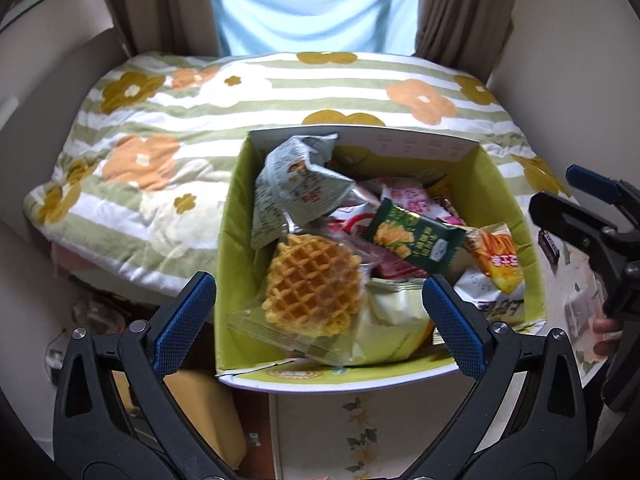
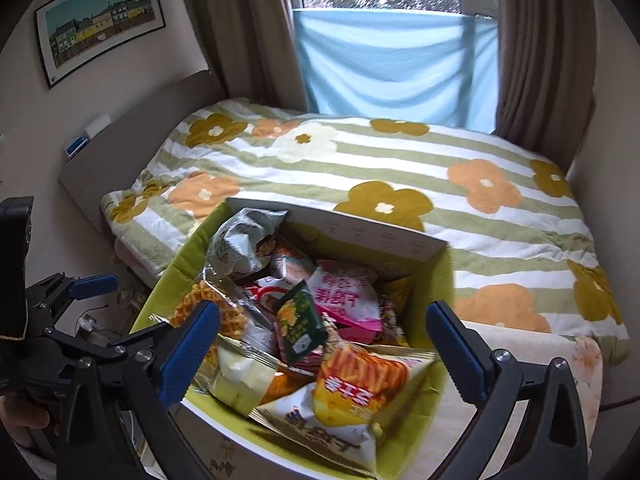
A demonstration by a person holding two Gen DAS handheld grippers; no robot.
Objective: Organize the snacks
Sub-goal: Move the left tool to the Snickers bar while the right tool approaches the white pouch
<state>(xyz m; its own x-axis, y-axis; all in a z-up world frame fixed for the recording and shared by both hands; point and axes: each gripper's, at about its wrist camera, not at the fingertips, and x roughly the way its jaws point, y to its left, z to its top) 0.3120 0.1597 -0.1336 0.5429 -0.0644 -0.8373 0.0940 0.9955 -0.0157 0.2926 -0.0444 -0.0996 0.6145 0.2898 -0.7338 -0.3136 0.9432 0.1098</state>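
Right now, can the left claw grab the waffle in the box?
Probably yes. The left claw is open and hangs right above the waffle, which lies on top of the other snacks in the open box. Nothing covers it, and the right claw is off to the side.

The cardboard box [image 1: 236,216] is matt, green inside. The snack packets [image 2: 344,380] are glossy, crinkled plastic film (the waffle [image 1: 312,284] sits in clear wrap). The soft, fleecy blanket [image 2: 480,216] is cloth. The gripper pads [image 1: 452,324] are textured blue rubber on matt black plastic.
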